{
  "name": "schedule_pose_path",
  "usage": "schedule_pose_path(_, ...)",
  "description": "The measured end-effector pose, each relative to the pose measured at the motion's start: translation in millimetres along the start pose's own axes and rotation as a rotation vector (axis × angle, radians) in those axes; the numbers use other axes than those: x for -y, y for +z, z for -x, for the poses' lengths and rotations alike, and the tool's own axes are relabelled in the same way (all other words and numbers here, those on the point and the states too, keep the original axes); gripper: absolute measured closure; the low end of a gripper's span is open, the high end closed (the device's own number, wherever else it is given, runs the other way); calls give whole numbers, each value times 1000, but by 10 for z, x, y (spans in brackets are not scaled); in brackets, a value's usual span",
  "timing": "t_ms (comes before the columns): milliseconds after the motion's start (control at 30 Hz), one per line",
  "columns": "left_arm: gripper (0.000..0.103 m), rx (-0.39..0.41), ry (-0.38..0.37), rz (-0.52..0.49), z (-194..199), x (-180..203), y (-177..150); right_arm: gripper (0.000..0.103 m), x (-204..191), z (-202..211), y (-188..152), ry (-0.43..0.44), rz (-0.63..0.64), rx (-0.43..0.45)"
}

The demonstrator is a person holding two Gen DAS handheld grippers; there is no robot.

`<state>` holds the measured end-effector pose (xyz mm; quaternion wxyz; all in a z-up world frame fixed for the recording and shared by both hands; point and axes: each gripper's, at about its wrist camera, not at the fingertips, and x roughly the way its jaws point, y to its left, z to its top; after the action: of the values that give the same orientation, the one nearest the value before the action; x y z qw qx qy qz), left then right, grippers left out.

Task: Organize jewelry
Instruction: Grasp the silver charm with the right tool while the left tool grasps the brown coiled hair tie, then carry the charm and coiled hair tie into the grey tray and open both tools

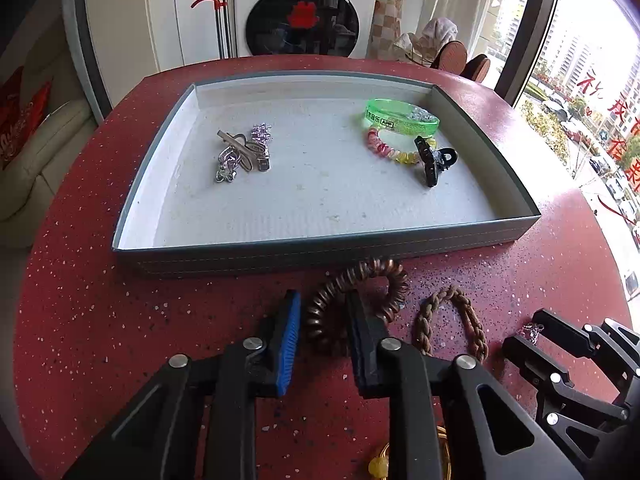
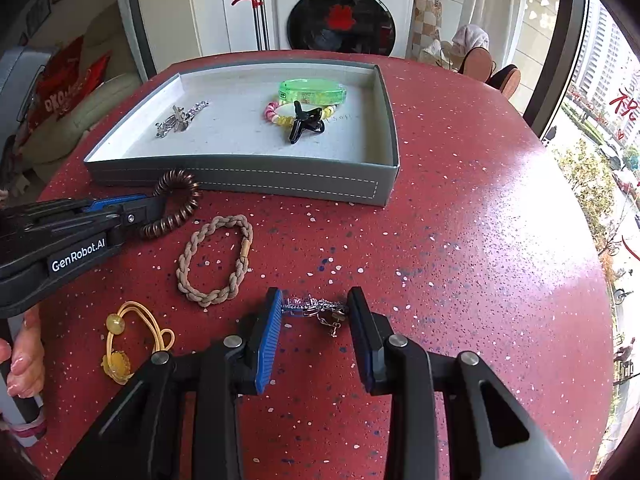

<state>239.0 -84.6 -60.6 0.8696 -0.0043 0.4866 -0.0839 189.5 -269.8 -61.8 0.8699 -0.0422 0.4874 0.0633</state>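
Note:
A grey tray [image 1: 328, 254] [image 2: 280, 188] on the red table holds silver clips [image 1: 242, 152], a green bangle [image 1: 400, 118], a pastel bead bracelet [image 1: 384, 150] and a black claw clip [image 1: 434, 160]. My left gripper [image 1: 322, 312] is open, its jaws astride one side of a brown spiral hair tie [image 1: 376, 276] [image 2: 180, 208] lying in front of the tray. My right gripper [image 2: 314, 308] is open around a small silver rhinestone clip [image 2: 316, 306] on the table. A braided beige hair tie [image 2: 216, 258] [image 1: 452, 320] lies between the two grippers.
A yellow elastic with beads [image 2: 124, 336] lies at the near left of the table. A washing machine [image 2: 340, 8] and a red-handled mop [image 2: 260, 12] stand behind the table. A window [image 2: 600, 120] is on the right.

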Motion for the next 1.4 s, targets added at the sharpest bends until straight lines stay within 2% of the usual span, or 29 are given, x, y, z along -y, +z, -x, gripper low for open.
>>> schedule_pose_path(367,73,24,-100,-50,177,-79,-93,67,141,168,-24,39,-93,6)
schedule_pose_path(567,73,53,-128,-48,402,-183,-99,67,117,324,10,65,-110,20)
schedule_pose_path(733,73,105,-132,-54,644,-302,-19,67,21,435,210,103,-118,47)
schedule_pose_path(933,73,160,-122,-54,792,-443,221,67,-148,491,602,126,-100,90)
schedule_pose_path(1167,73,160,-102,-40,637,-616,515,67,-236,280,1015,142,-126,82)
schedule_pose_path(1400,73,85,-91,-39,276,-659,645,67,-246,-165,1194,168,-171,12)
